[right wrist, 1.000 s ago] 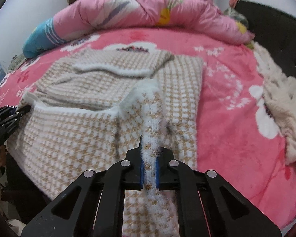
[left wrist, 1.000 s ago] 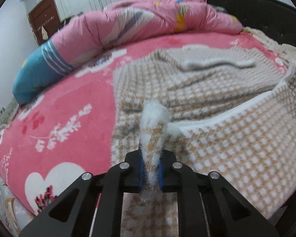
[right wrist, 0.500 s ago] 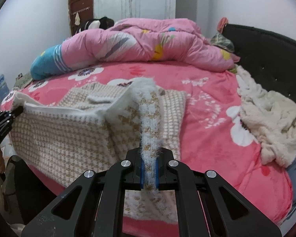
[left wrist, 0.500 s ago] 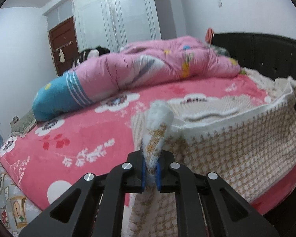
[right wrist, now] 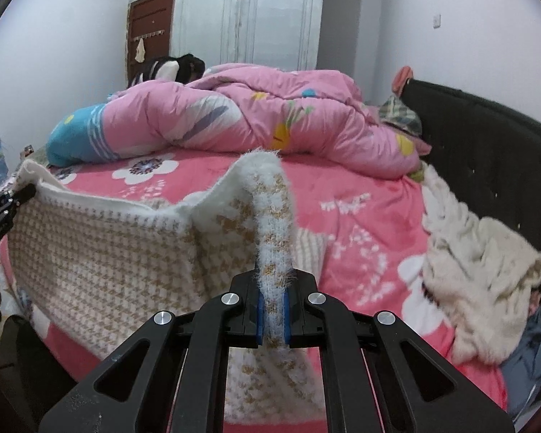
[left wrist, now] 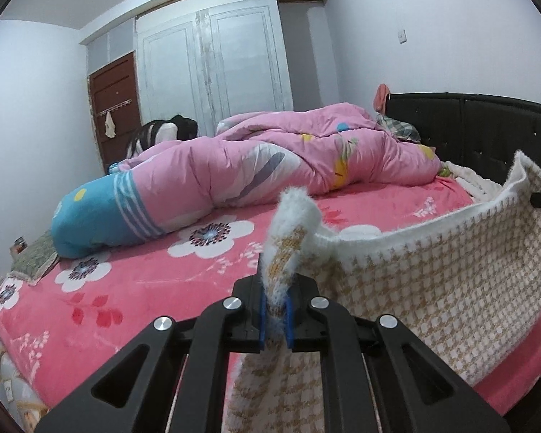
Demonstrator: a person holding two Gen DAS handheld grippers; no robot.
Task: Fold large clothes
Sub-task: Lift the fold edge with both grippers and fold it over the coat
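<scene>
A fuzzy knit garment (left wrist: 432,274) in a beige and white houndstooth pattern hangs stretched between both grippers above the near edge of the bed. My left gripper (left wrist: 275,319) is shut on one corner of its white-trimmed edge. My right gripper (right wrist: 272,319) is shut on the other corner, and the garment (right wrist: 101,252) sags in a curve between them. The far part of the garment still rests on the pink bedspread (right wrist: 360,216). The right gripper's tip shows at the right edge of the left wrist view, and the left gripper's tip at the left edge of the right wrist view.
A rolled pink and blue quilt (left wrist: 256,166) lies across the far side of the bed. A cream fleece heap (right wrist: 479,263) lies by the black headboard (right wrist: 487,151). White wardrobe doors (left wrist: 212,65) and a brown door (left wrist: 113,101) stand behind.
Both grippers have risen with the garment's edge, lifting its near half off the bed into a hanging sheet. The views have tilted up from the bedspread to the room.
</scene>
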